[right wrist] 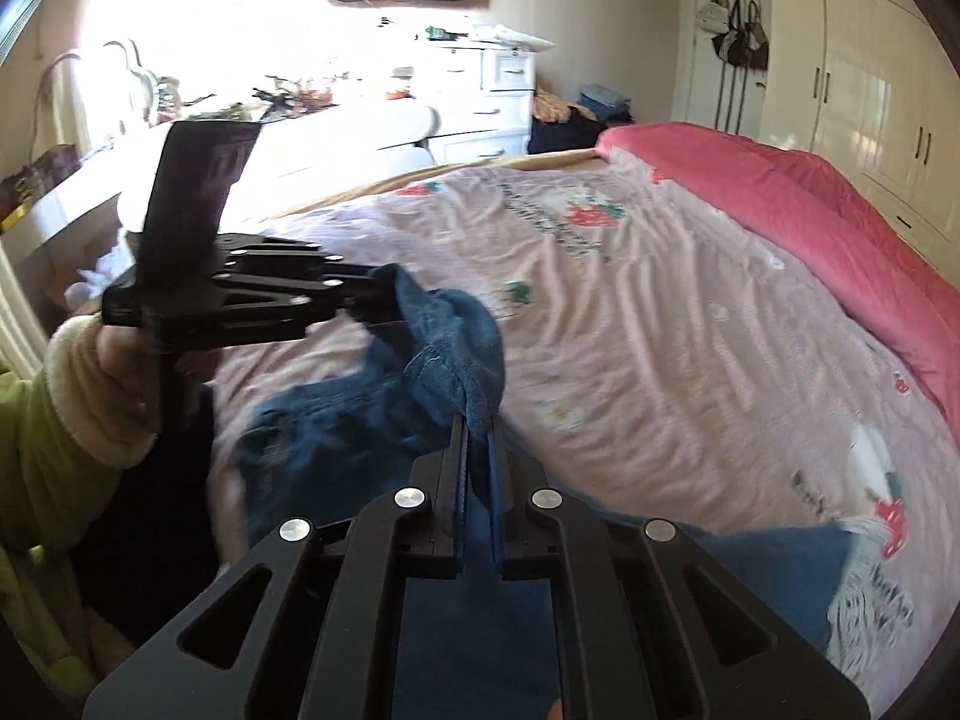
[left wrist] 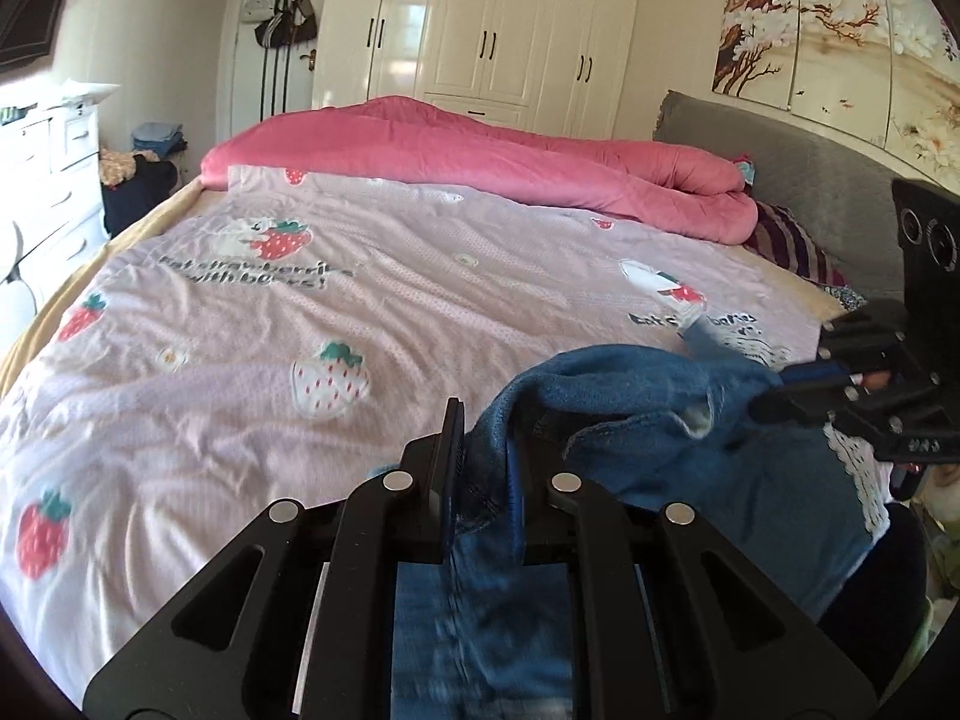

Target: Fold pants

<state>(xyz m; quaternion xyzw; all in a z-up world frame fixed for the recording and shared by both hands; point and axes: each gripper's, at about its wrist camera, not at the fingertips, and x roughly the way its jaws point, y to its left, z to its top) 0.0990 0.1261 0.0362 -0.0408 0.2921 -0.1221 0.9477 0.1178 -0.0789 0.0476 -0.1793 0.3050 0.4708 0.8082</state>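
Left wrist view showed the left tongs [left wrist: 483, 468] pressed together on a thick edge of the denim pants [left wrist: 690, 438], the cloth running back between the fingers toward the camera. Right wrist view showed the right tongs [right wrist: 478, 468] likewise pinching a fold of the same edge, blue fabric caught between the two pads. Each pair of tongs appeared in the other's view, level with it and some way apart, so the pants hung between them in a slack, bunched loop, lifted at the near edge of the bed [left wrist: 372, 324] with the rest trailing down out of sight.

Beyond the denim lay the strawberry-print pink quilt [right wrist: 690, 324], wrinkled but open, and past that a rolled pink duvet [left wrist: 480, 150] along the far side.

The step in hand looked like spreading the garment before any fold. To do it well, the two pairs of tongs would probably need to draw apart until the held edge came taut, then carry the pants forward over the quilt and lower them flat, legs straight. Both grips would have to hold firm, since heavy denim could slip from a shallow pinch. Motion blur hid the seams, so which edge was held could not be told.
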